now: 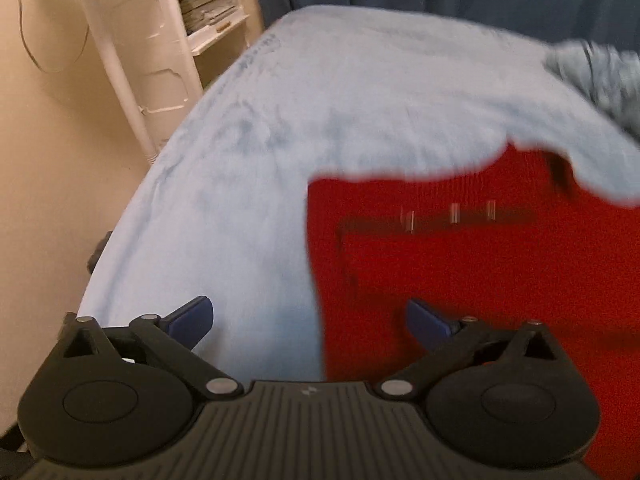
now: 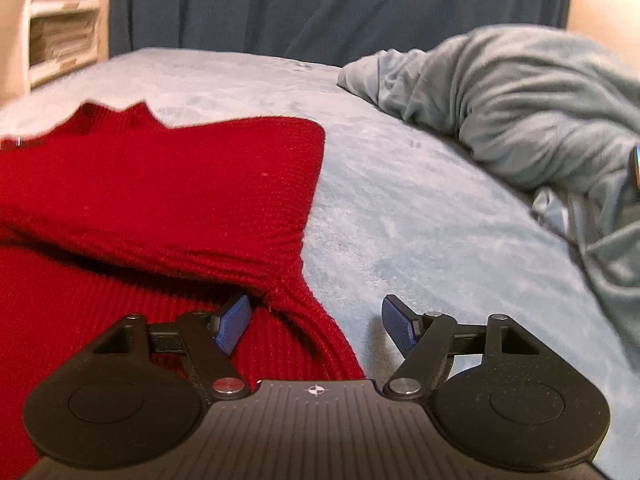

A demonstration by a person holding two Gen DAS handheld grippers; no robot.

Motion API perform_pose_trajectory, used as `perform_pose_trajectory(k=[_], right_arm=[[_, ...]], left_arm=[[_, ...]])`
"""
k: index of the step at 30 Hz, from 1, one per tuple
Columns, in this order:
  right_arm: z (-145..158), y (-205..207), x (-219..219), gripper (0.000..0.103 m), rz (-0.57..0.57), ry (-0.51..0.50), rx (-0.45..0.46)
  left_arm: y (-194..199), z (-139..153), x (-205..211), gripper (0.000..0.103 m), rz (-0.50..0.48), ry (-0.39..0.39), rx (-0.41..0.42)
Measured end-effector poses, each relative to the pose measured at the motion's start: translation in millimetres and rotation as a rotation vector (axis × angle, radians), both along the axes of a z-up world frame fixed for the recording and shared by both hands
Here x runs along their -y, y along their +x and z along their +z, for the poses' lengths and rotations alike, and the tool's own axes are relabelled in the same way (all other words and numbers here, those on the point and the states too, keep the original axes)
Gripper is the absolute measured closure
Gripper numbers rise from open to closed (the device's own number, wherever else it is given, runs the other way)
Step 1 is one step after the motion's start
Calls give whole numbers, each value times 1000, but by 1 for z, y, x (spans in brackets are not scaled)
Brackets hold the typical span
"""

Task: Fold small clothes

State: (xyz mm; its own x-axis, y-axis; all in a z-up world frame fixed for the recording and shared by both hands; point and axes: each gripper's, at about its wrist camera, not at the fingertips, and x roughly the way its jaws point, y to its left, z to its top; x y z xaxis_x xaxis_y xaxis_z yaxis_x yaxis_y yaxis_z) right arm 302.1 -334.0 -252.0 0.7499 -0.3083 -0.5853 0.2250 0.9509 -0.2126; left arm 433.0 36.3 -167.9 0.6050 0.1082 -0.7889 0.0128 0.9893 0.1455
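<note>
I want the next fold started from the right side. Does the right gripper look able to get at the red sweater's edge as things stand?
Probably yes. The right gripper is open, and the red sweater has its ribbed edge lying between the fingers on the pale blue blanket. The crumpled grey cloth lies well off to the side.

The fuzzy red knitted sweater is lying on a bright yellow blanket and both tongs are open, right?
Not quite: the blanket is pale blue and fleecy, not yellow, as the right wrist view shows. The red knitted sweater does lie on it, and the left tongs and right tongs are both open.
</note>
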Motion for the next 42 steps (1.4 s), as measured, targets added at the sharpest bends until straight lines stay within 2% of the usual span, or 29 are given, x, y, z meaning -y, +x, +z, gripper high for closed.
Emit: perform_pose_trajectory(k=[1,5,10,13,17,21,26,29,34,42], right_arm=[[0,-1,2,26,-5,8,2],[5,-11,19,22,-62,104,-22],[25,-33,31,20,-183,252,-93],[43,-70,25,21,-216,268,-70],[72,-141,-9,21,-119,273,-6],[96,-207,-50,20,36,200,-2],[110,-266,-85,20,125,221,-56],[121,-288,-100,20,143,206,-45],[145,-315,-113,20,157,203,-2],[160,-345,-128,20,162,196,23]], left_arm=[[-12,-9,0,0,-13,26,1],[-54,-22,-10,0,-5,23,-49],[-109,-15,-31,0,35,68,-55],[-143,-10,-41,0,52,72,-84],[-188,-9,-50,0,93,3,-170],[-232,7,-47,0,83,3,-154],[-284,29,-27,0,57,55,-140],[-310,38,-13,0,26,58,-143],[-352,59,9,0,-32,84,-101],[-394,85,12,0,-87,36,-61]])
